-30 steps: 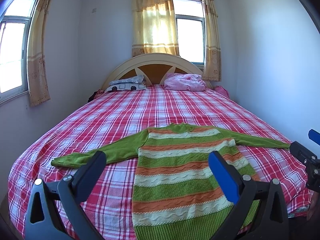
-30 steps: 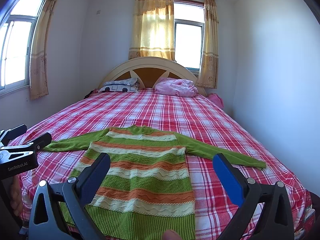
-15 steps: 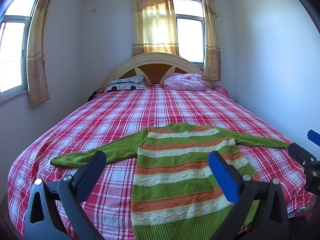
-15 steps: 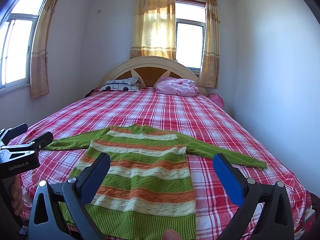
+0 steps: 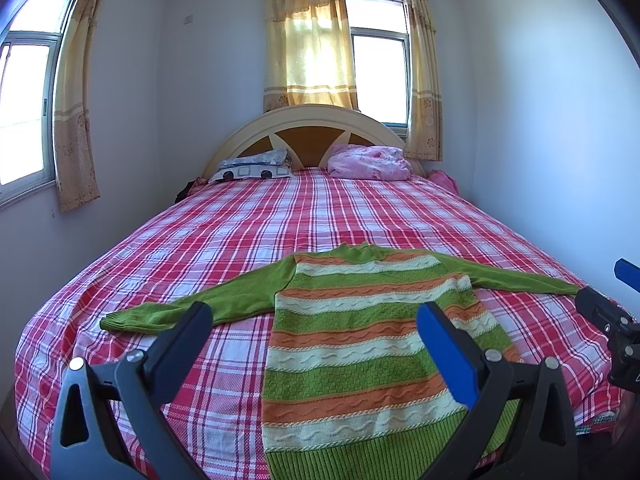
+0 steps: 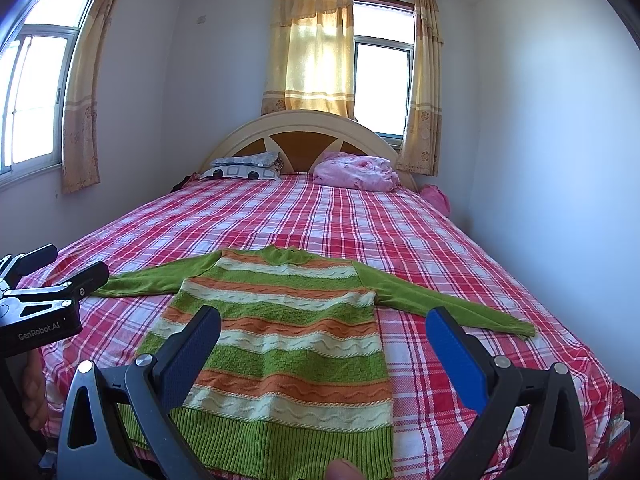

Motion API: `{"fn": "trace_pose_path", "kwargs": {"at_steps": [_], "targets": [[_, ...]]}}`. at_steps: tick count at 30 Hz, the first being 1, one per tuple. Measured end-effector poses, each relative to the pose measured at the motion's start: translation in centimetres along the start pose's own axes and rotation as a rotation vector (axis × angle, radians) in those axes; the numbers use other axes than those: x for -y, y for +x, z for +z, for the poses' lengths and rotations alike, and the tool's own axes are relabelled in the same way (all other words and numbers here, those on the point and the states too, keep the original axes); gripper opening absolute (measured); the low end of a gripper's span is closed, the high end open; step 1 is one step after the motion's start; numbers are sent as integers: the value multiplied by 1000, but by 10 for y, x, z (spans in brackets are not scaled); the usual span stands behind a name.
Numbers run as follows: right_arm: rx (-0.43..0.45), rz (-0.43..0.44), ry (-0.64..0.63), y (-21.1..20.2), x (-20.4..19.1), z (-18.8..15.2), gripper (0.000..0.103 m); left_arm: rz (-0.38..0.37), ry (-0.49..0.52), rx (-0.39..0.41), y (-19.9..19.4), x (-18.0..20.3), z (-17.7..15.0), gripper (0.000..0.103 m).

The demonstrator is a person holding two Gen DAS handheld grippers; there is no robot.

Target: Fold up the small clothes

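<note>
A small green, orange and cream striped sweater [image 5: 360, 332] lies flat on the red plaid bed [image 5: 240, 232], both green sleeves spread out sideways, hem at the near edge. It also shows in the right wrist view [image 6: 284, 340]. My left gripper [image 5: 314, 330] is open and empty, held above the hem's left side. My right gripper [image 6: 322, 334] is open and empty, above the hem's right side. The right gripper also shows at the right edge of the left wrist view [image 5: 612, 312], and the left gripper at the left edge of the right wrist view [image 6: 44, 292].
Pillows [image 5: 254, 166] and a pink bundle [image 5: 368, 162] lie by the headboard [image 5: 316, 128]. White walls stand close on both sides of the bed. Windows with yellow curtains [image 5: 310, 40] are behind and to the left. A fingertip [image 6: 342, 472] shows at the bottom edge.
Both grippers have drifted very slightly; the sweater has not moved. Both grippers stay open.
</note>
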State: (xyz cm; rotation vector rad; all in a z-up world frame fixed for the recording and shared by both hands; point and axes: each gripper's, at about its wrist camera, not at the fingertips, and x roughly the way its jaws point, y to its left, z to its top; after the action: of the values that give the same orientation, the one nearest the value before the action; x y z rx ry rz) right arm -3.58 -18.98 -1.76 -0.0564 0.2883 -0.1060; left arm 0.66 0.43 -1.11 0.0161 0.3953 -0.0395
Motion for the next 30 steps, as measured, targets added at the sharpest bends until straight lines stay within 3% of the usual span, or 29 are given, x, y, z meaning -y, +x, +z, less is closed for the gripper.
{"fn": "trace_pose_path", "kwargs": {"at_steps": [16,30], "targets": [[-30,19,-4,14,-4,-9,102,-5,6,-15,10,3,-5,103],[-134,-35,17,83,28,-22,102,8,123,-74,79,26,-6,103]]}}
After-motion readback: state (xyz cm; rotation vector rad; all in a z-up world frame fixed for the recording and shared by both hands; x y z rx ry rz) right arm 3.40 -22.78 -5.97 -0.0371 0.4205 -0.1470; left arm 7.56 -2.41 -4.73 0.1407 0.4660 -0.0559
